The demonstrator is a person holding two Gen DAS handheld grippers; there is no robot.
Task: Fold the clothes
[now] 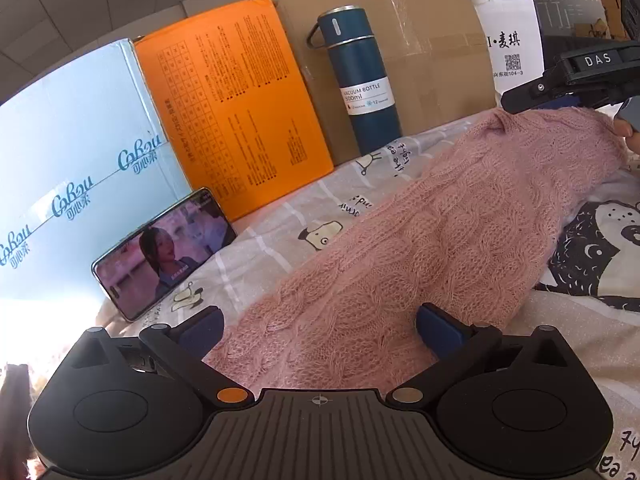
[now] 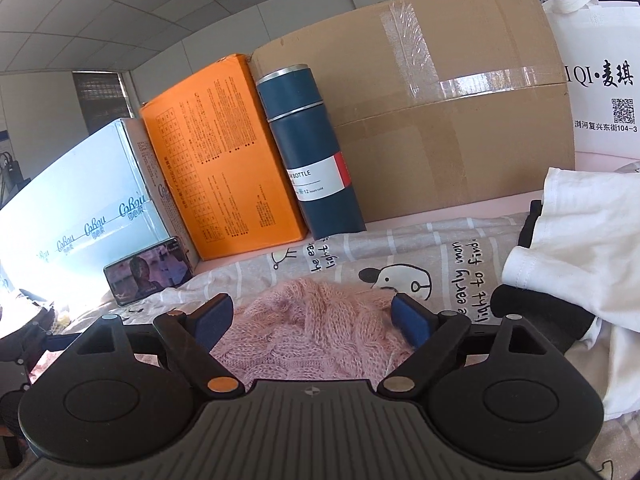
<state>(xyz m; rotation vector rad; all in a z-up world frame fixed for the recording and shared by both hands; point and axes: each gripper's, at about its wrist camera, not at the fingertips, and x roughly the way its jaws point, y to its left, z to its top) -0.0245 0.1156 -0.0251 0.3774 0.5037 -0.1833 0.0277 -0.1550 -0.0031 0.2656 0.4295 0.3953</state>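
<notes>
- The pink knit sweater (image 1: 420, 240) lies on the printed bedsheet (image 1: 280, 220) as a long, thick band, running from the left gripper (image 1: 320, 332) away to the right gripper (image 1: 560, 88) at its far end. It looks doubled lengthwise at least once, so I judge one fold is in and the garment not yet a compact packet.
- The left tongs stand wide open, blue pads either side of the near end of the knit, not pinching it.
- In the right wrist view the right tongs (image 2: 312, 320) are open too, the bunched end of the knit between the pads; no grip shows.
- Likely left: bring one end over the other, then square it off.
- A white garment (image 2: 560, 240) and a black one (image 2: 532, 312) lie heaped to the right, seemingly unfolded.
- Behind stand a blue flask (image 1: 360, 80), boxes and a propped phone (image 1: 164, 252).
</notes>
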